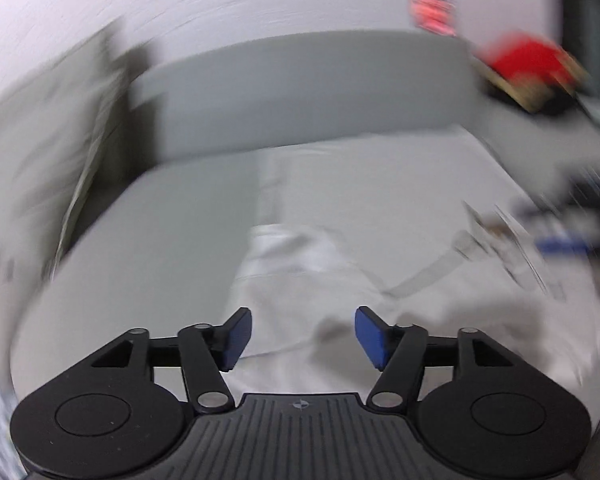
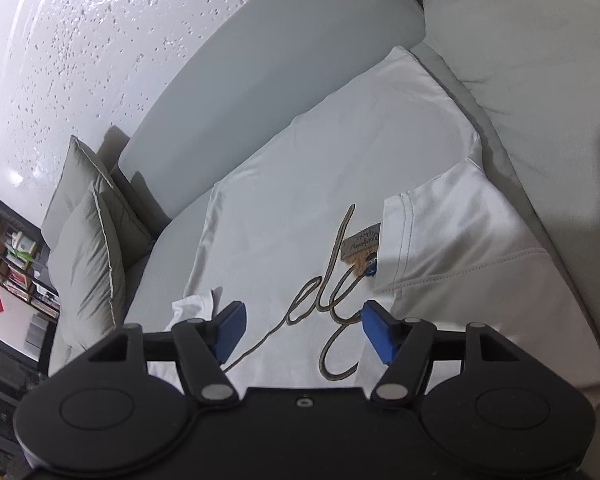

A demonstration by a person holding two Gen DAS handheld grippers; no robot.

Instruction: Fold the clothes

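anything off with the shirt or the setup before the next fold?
Nothing damaged or spilled. The white T-shirt lies on the sofa with one sleeve already folded in, partly covering a tag. Both grippers are open and empty. Left view is motion-blurred.

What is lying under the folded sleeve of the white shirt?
The sleeve lies on the shirt, covering one end of a paper tag and some script lettering. The tag's covered end is hidden.

One white T-shirt, two grey cushions, one sofa
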